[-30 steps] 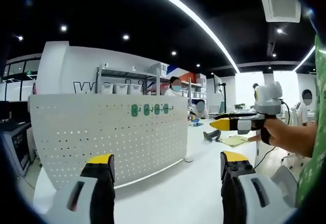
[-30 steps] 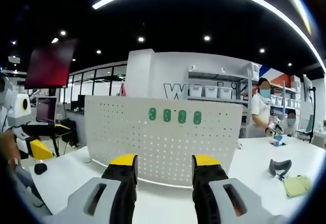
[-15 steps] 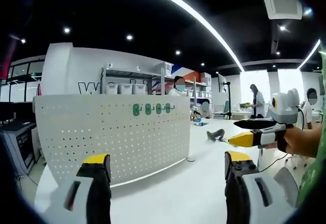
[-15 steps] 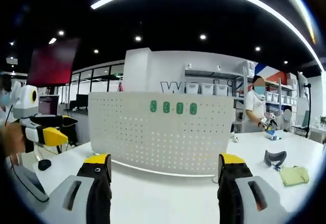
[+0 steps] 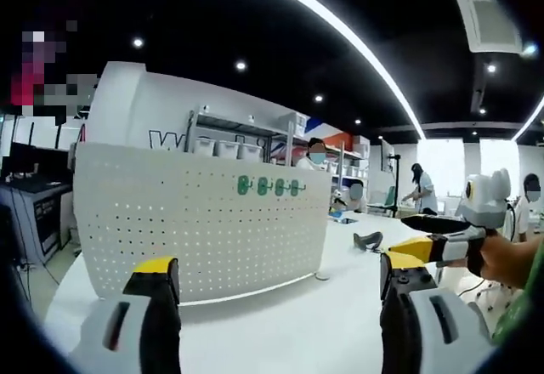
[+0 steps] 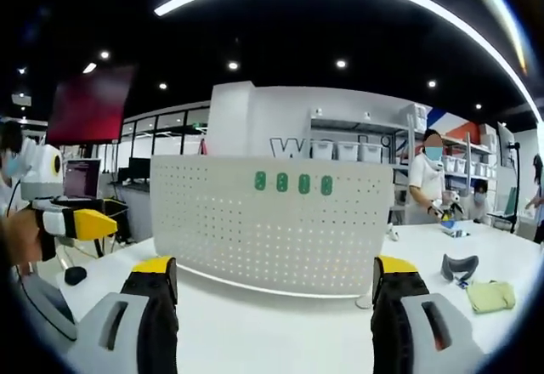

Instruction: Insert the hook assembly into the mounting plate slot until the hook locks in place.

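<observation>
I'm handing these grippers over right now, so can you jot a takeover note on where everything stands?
Left gripper: open, empty, fingers spread wide, held above the white table.
Right gripper: open, empty, facing the board.
White pegboard mounting plate: upright on the table, curved, with four green hooks in a row near its top edge.
Beyond the plate's right end in the right gripper view: a dark curved object and a yellow-green cloth.
Done: nothing held or being inserted now.
Left: pick up a hook assembly, push it into a plate slot until it locks.
</observation>
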{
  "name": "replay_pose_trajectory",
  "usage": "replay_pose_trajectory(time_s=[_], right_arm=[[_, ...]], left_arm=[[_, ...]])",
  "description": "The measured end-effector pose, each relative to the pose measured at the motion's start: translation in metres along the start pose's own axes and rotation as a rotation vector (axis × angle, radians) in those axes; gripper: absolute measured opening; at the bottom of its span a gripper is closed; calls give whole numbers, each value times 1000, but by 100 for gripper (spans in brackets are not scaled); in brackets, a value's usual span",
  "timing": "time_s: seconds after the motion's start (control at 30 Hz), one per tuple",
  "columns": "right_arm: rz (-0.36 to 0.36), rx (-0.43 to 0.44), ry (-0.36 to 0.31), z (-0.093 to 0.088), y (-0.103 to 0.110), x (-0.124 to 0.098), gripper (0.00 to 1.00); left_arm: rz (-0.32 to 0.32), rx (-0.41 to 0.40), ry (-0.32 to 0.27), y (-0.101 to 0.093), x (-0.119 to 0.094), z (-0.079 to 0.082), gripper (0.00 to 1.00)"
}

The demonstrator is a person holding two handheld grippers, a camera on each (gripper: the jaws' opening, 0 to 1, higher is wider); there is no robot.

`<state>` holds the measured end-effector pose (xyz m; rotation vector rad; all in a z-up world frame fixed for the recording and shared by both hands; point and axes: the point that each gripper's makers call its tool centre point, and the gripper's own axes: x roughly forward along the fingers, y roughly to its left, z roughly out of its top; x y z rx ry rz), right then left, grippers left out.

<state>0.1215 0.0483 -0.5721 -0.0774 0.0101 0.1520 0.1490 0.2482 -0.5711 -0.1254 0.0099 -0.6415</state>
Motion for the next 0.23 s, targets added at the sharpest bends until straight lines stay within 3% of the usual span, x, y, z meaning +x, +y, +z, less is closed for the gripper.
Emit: replay_pose_trajectory(time_s=[0.23], right_arm=[[-8,5,-13,3,-2,-3,97]], left_arm=[[-5,-10,4,-1,-1,-1,100]])
